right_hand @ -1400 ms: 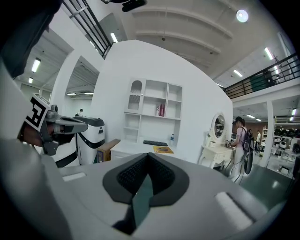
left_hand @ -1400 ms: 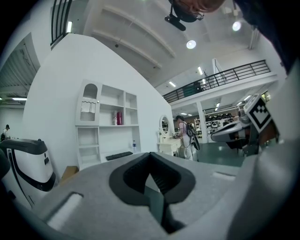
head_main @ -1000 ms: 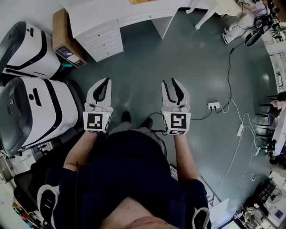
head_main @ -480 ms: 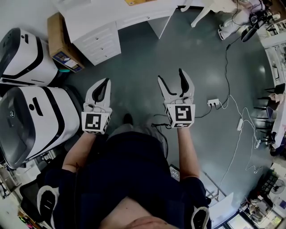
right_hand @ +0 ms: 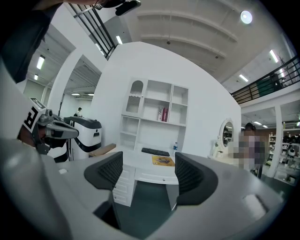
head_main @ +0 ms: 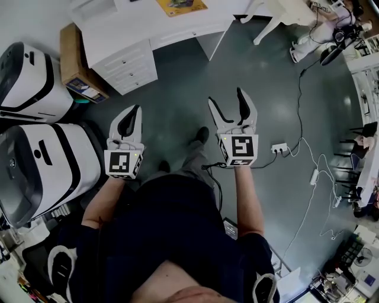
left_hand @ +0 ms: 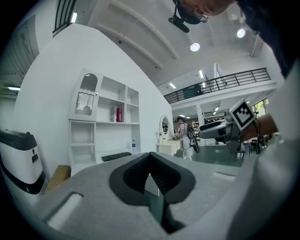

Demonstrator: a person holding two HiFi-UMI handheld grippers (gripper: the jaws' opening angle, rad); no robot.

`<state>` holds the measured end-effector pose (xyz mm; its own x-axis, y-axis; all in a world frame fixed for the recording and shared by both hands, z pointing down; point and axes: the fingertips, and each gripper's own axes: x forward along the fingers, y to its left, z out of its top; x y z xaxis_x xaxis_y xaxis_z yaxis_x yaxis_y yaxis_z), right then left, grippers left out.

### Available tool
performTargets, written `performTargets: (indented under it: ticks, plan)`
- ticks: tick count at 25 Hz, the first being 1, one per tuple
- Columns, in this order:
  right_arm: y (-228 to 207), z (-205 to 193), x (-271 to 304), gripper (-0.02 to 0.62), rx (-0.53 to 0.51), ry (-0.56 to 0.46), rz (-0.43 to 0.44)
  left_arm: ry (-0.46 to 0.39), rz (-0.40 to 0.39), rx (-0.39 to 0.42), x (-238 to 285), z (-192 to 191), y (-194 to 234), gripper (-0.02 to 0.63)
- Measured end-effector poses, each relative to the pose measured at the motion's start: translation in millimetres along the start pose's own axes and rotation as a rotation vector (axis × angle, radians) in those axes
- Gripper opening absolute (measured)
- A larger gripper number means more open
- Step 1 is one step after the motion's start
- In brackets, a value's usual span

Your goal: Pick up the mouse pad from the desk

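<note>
The mouse pad (head_main: 182, 6) is a yellow printed mat lying on the white desk (head_main: 136, 23) at the top of the head view, well ahead of both grippers. In the right gripper view the mouse pad (right_hand: 163, 161) lies just in front of a black keyboard (right_hand: 155, 152), framed between the jaws. My right gripper (head_main: 225, 97) is open over the grey floor; its jaws have just been opening and nothing is between them. My left gripper (head_main: 134, 112) is shut and empty, level with the right one. In its own view the left gripper (left_hand: 151, 180) has its tips together.
A drawer unit (head_main: 127, 62) sits under the desk's left end, with a cardboard box (head_main: 74, 59) beside it. Two large white machines (head_main: 41, 160) stand at the left. A power strip (head_main: 278, 147) and cables lie on the floor at the right. White shelves (right_hand: 157, 115) rise behind the desk.
The right jaws went from nearly shut to wide open. Both grippers moved forward toward the desk, and more of the desk top with the yellow pad came into view.
</note>
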<state>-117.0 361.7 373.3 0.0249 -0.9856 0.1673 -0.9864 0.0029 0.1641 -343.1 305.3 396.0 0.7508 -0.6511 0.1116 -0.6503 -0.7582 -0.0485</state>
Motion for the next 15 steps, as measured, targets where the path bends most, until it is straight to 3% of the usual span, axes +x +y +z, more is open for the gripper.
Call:
performTargets:
  ticks: [6,15]
  plan:
    - [-78.8,-9.0,76.1,0.353,0.034,-0.030,0.082,-0.014,0.118,0.006,88.5,15.1,3.0,0.000]
    - [-190.7,-18.5,203.5,0.353,0.092,0.019,0.255,-0.015,0.284,0.009,215.4,52.9,4.2,0.000]
